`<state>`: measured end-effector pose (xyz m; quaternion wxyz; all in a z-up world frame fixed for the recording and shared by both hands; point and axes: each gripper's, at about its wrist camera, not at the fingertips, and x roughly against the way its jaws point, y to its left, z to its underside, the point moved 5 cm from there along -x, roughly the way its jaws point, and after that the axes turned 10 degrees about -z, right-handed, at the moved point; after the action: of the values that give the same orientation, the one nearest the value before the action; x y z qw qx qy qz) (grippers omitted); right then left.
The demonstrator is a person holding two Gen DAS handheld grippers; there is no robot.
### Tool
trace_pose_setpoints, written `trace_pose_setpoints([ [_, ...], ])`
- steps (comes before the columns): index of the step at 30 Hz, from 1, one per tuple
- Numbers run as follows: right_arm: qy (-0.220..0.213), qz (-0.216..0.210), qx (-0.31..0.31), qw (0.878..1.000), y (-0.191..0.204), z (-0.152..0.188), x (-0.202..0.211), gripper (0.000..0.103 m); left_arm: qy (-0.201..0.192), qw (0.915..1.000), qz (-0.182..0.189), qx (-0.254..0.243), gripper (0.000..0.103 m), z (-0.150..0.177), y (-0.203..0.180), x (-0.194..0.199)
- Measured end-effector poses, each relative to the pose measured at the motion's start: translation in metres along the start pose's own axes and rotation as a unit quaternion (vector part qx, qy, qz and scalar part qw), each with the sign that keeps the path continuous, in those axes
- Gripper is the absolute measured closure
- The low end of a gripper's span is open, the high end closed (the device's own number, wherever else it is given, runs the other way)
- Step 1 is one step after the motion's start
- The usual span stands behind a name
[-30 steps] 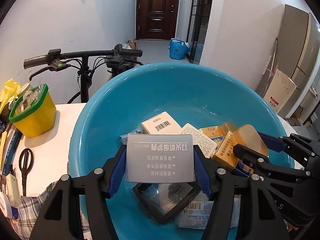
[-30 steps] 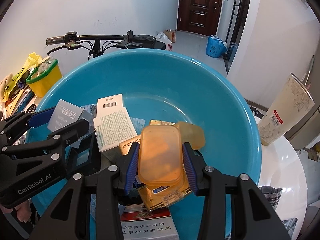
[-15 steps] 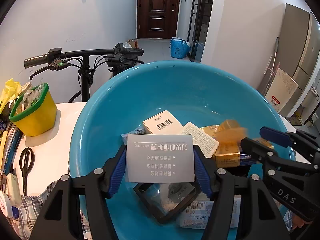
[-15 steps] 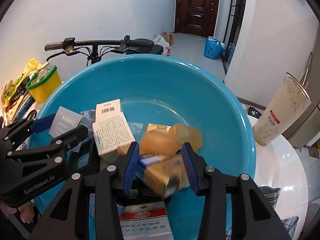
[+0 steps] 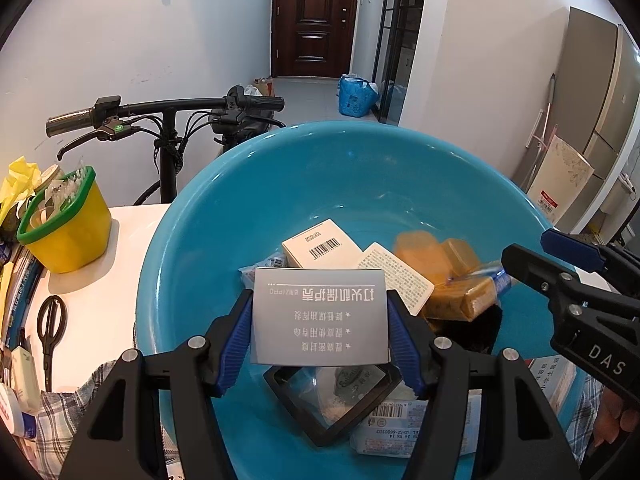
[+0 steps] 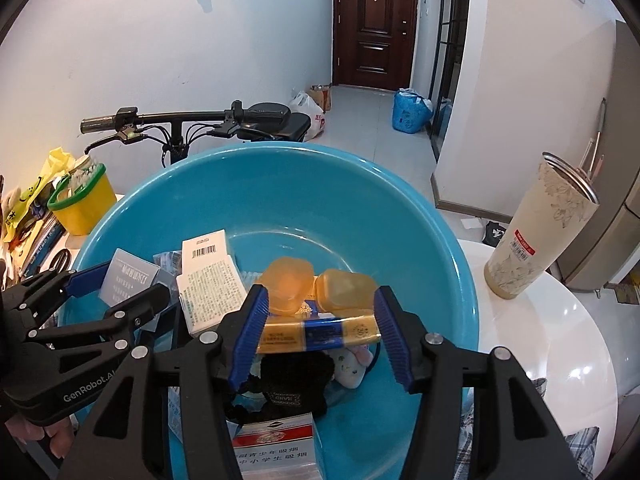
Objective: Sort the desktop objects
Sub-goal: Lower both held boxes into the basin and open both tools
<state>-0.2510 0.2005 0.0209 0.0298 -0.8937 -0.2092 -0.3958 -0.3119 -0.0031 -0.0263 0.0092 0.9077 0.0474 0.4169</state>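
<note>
Nearest, the left gripper has its blue-padded fingers clamped on the two side edges of a grey card with white print, holding it over the near part of the blue basin. To its right, the right gripper is over the same basin; its fingers are spreading apart, and the orange plastic box lies loose in the basin just beyond them, on a yellow-and-blue packet. Under the card lie a black-framed clear case and a barcoded sachet; farther in sit a white barcoded carton and a printed leaflet box. On the white surface, scissors lie left of the basin, with a yellow tub with a green rim beyond them. A tall patterned cup stands right of the basin. Farthest, bicycle handlebars cross before the wall.
</note>
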Motion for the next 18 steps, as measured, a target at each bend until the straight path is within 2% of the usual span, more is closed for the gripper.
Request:
trace_pose_setpoints([
  [18,0.005,0.002,0.004,1.0,0.0001,0.0011,-0.002,0.049,0.038,0.9993,0.003,-0.007,0.038,0.0067,-0.003,-0.0089],
])
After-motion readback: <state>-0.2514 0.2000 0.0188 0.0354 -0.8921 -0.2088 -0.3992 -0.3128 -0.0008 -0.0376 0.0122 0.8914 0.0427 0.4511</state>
